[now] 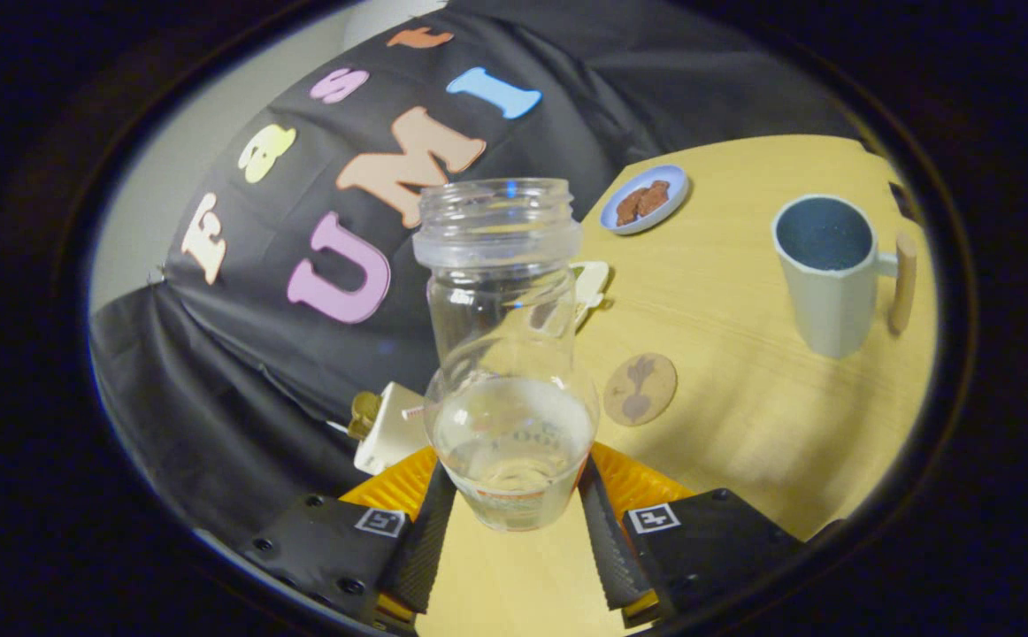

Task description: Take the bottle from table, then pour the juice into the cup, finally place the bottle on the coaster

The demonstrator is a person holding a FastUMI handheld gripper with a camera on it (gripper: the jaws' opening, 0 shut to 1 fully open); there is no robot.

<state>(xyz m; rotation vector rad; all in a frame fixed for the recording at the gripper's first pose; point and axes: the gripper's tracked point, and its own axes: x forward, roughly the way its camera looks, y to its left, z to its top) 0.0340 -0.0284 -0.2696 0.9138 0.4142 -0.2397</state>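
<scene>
A clear open-mouthed bottle (505,354) with a little pale liquid in its round lower part is held between my fingers; my gripper (512,509) is shut on its base. The whole view is tilted, so the bottle is lifted off the wooden table (744,416). A pale cup (828,270) with a dark inside and a wooden handle stands beyond and to the right of the bottle. The round brown coaster (640,389) lies on the table just right of the bottle, between it and the cup.
A small blue plate (644,200) with brown pieces sits at the table's far edge. A white carton-like object with a brown cap (386,426) lies left of the bottle. A pale small object (591,285) shows behind the bottle.
</scene>
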